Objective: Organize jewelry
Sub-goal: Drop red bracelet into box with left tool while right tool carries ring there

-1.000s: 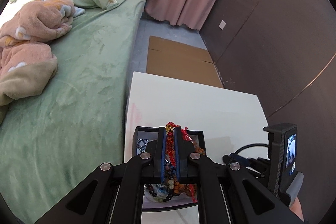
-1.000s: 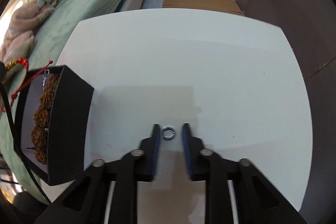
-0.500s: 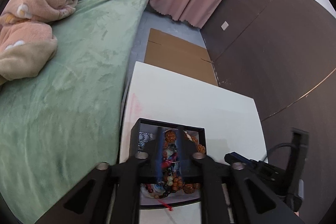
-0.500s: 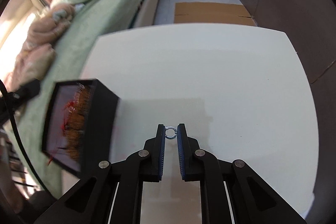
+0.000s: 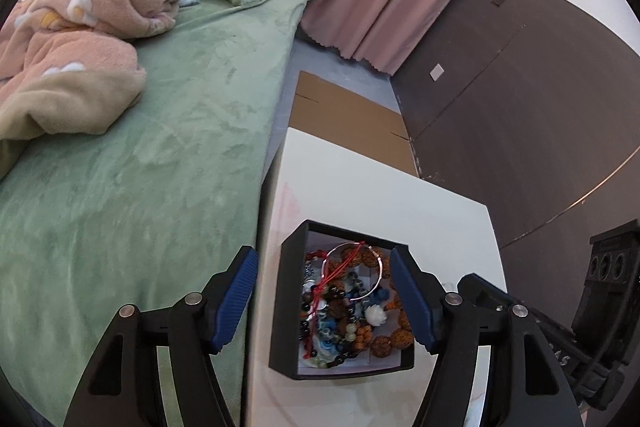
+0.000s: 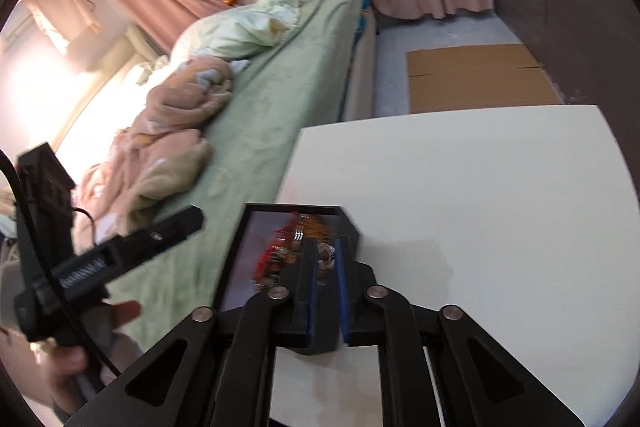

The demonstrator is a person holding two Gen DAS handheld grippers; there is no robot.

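Observation:
A black jewellery box (image 5: 286,311) stands on the white table (image 5: 380,195), near its edge by the bed. It holds a pile of bead bracelets (image 5: 348,323), a red cord and a thin silver bangle (image 5: 354,269). My left gripper (image 5: 323,250) hangs over the box with its jaws opening wide and nothing between them. In the right wrist view my right gripper (image 6: 325,247) is shut on a small silver ring (image 6: 325,254), held above the right side of the box (image 6: 236,259). The box contents are blurred there.
A green bed (image 5: 160,167) with a pink blanket (image 5: 80,39) runs along the table's left side. Flat cardboard (image 5: 344,123) lies on the floor beyond the table, before a dark wall and pink curtain. A hand (image 6: 68,363) holds the left gripper's body (image 6: 120,251).
The left gripper let go of the beads with the red cord, which now lie in the box, and its jaws spread wide. The right gripper closed on the ring, lifted it and moved to the box.

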